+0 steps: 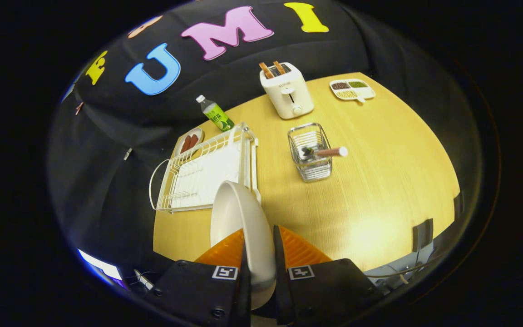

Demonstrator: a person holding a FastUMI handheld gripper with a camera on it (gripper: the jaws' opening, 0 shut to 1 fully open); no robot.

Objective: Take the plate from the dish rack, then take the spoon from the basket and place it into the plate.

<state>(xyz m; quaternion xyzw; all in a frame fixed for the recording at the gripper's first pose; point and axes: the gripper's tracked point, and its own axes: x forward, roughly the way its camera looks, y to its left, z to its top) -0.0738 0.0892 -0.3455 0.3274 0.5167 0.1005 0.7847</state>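
Your tool (259,254) grips one white plate (239,227) edge-on, both fingers pressing its rim, plate held above counter (379,190). Just beyond, one white dish rack (202,175). To its right, one wire basket (310,152) holding one spoon (327,152), wooden handle sticking out. Farther: one bottle (215,113), one toaster (287,91) with two toast slices, two small food dishes.

Glossy smooth plate (236,213), wire-metal basket (310,152), matt wood-grain table (379,181).

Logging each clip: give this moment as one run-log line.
gripper: shut on plate | plate: held on edge, out of dish rack | spoon: in basket | next: set plate down
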